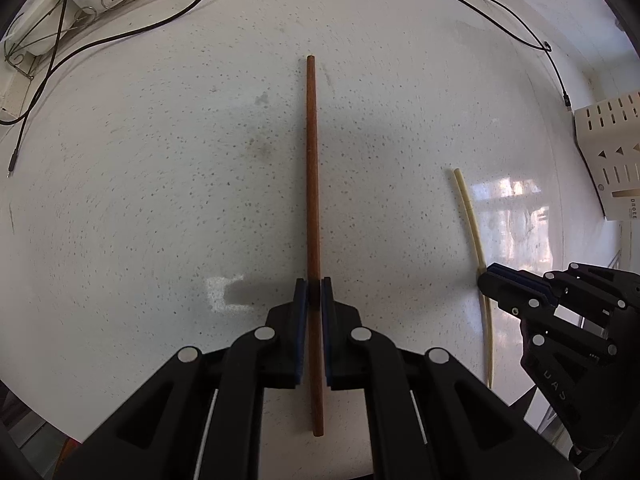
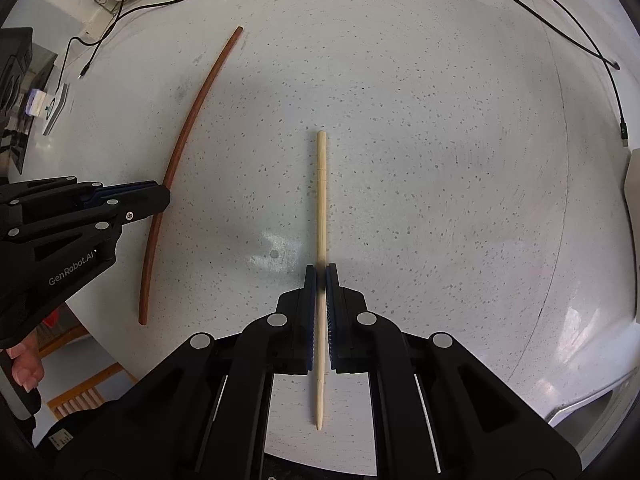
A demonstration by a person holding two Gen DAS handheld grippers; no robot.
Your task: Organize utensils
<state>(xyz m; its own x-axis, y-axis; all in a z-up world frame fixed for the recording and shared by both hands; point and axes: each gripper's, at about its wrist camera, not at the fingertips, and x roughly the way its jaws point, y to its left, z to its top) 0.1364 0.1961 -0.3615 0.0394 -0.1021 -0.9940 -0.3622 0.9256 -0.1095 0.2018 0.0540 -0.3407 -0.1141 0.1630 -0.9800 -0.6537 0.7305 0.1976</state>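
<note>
A long reddish-brown chopstick runs straight away from me on the white speckled table. My left gripper is shut on it, pads pressing its sides near the near end. A pale cream chopstick lies parallel further right, and my right gripper is shut on that one. In the left wrist view the cream chopstick and the right gripper show at the right. The right wrist view has the brown chopstick and the left gripper at its left.
A wire rack with white dishes stands at the far left. A cream perforated utensil holder lies at the right. Black cables trail across the far table. A person's fingers show at the lower left.
</note>
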